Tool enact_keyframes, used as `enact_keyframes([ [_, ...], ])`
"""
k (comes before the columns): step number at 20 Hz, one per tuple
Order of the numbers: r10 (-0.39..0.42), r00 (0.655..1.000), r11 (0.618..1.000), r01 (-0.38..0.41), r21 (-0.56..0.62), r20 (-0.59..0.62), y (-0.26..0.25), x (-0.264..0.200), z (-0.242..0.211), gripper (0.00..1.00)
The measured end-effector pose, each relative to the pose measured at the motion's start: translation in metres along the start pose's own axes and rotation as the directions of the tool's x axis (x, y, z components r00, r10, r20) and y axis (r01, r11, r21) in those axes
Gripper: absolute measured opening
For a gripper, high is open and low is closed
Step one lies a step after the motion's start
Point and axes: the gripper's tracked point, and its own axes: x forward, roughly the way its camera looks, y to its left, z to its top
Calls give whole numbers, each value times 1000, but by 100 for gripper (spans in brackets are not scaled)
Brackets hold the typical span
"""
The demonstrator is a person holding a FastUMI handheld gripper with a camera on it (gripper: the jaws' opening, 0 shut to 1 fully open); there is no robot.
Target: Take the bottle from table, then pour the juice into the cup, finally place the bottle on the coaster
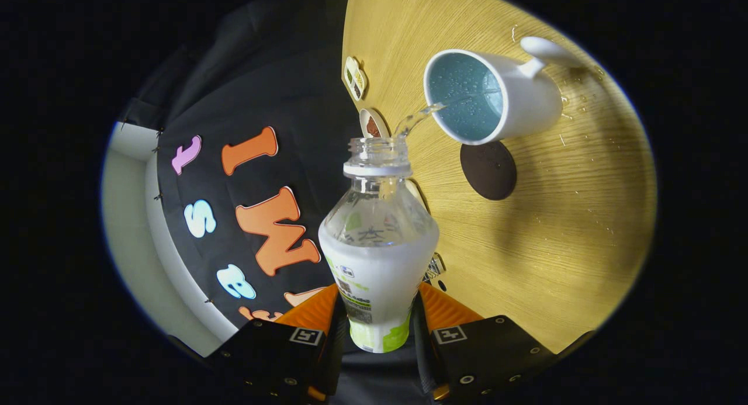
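Note:
My gripper [378,323] is shut on a clear plastic bottle [378,241] with a white and green label, both fingers pressing its lower body. The bottle has no cap and is tipped far over toward the table. A thin clear stream [418,117] leaves its mouth and runs into a white cup [526,104] with a pale blue inside, which stands beyond the bottle on the wooden table [555,229]. A dark round coaster [488,170] lies on the table just beside the cup, between the cup and the fingers.
Small round and oval decorated pieces [355,78] lie near the table's edge beside the bottle mouth. Drops of liquid [578,104] dot the wood around the cup's handle. The black booth wall rises beyond the table edge.

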Motion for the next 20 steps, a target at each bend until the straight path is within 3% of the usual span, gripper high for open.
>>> enact_keyframes([
  [20, 27, 999, 995, -30, 98, 26, 12, -4, 4, 54],
])
